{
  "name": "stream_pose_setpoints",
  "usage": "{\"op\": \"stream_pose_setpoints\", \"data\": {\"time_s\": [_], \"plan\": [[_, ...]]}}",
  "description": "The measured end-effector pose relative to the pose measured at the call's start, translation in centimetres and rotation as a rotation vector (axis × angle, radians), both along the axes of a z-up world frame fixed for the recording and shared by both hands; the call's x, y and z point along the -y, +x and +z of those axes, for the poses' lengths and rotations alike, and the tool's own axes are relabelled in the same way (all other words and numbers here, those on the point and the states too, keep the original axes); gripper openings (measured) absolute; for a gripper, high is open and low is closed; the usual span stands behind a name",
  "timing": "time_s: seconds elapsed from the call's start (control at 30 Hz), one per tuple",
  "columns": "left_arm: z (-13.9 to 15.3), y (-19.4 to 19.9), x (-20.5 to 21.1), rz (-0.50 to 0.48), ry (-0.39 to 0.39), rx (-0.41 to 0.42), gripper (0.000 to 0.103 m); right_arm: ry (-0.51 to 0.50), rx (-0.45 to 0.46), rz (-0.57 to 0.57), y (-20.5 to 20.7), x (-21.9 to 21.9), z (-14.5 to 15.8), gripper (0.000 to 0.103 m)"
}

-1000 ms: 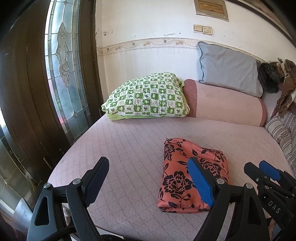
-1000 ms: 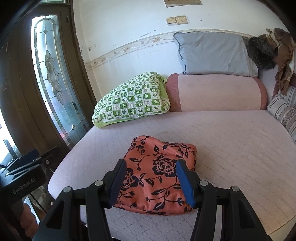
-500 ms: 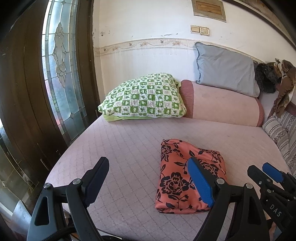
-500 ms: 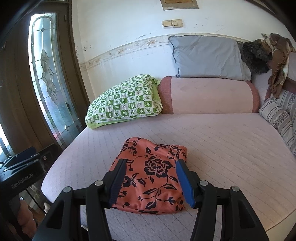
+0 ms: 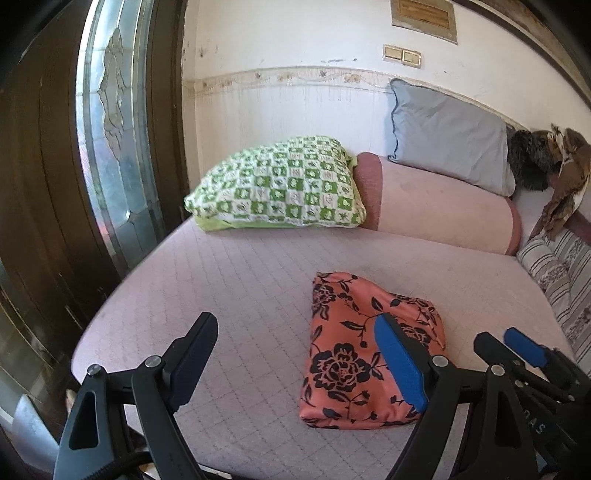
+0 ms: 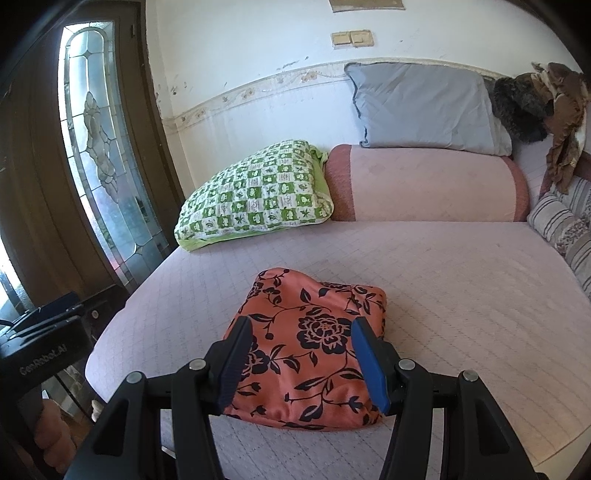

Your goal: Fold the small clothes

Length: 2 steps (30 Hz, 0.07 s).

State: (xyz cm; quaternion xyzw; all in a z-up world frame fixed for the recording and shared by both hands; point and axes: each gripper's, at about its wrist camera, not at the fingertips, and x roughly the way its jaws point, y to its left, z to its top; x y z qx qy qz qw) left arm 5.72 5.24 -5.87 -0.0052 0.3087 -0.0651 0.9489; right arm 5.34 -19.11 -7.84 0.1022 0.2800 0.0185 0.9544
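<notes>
- Striped cushion [image 6: 565, 225]: cut off by right frame edge.
- Wall frame [image 5: 424, 14]: top cropped.
- Folded floral garment [image 5: 354, 354]: near edge partly hidden behind left gripper [image 5: 301, 363] finger.

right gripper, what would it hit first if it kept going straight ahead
Most likely the folded floral garment: the right gripper is open and points at it, its fingers framing the cloth. How far off it sits is unclear.

- I see the folded garment [image 6: 310, 347] lying on the bed [image 6: 461, 288], near its front edge.
- Behind it, a checked pillow [image 6: 255, 199] sits left of the bolster [image 6: 424, 184].
- A second pillow [image 6: 424, 107] rests on that bolster.
- The door [image 6: 96, 155] stands left of the bed.
</notes>
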Motion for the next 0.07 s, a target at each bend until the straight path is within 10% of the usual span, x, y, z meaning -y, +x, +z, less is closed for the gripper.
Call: {"op": "stream_pose_setpoints", "data": {"time_s": [0.07], "plan": [[-0.49,1.26,-0.3,-0.012,-0.023,-0.025,0.087,0.01,-0.003,-0.004,1.06,0.99,-0.39,0.059]]}}
